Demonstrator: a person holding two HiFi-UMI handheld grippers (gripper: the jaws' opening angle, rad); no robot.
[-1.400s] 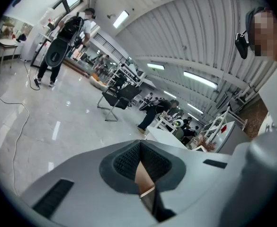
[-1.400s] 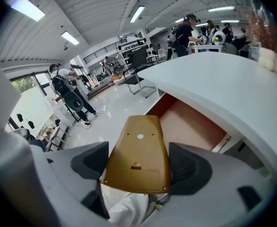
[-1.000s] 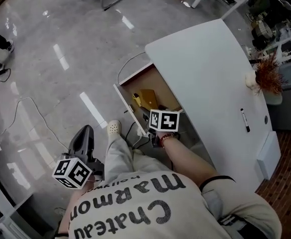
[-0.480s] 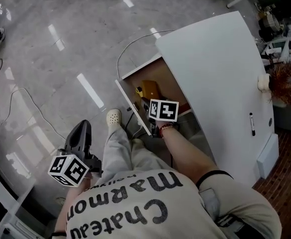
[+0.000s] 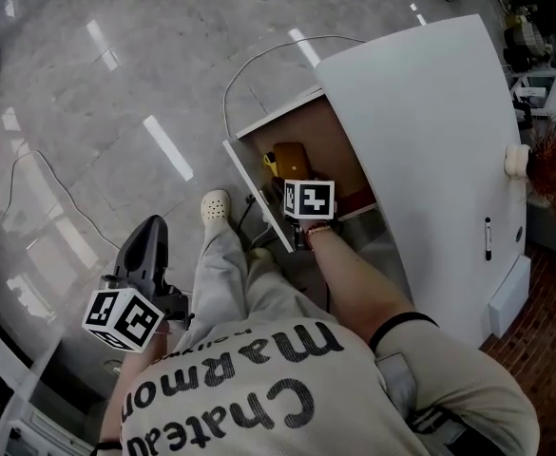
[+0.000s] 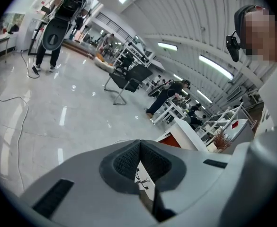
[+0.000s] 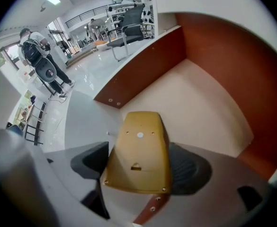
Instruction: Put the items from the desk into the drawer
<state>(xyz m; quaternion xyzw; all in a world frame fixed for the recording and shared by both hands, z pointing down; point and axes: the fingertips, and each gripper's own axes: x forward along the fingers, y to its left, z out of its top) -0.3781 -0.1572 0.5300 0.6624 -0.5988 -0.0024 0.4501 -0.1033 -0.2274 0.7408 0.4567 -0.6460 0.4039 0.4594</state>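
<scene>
Yellow device (image 7: pixel 139 150) lower inside drawer (image 7: pixel 195 103)

glossy grey floor (image 5: pixel 87 112), white clog (image 5: pixel 215 206), dried plant (image 5: pixel 553 160)

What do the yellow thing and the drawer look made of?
The yellow thing: likely moulded plastic, matte; smooth shell with small screw holes. The drawer: probably laminated board; flat beige floor, reddish-brown walls, screw heads.

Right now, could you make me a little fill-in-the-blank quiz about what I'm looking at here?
1. The right gripper grips an object coloured ___.
2. The drawer beneath it stands ___.
3. The left gripper has ___ between its jaws.
Missing words: yellow; open; nothing.
</scene>
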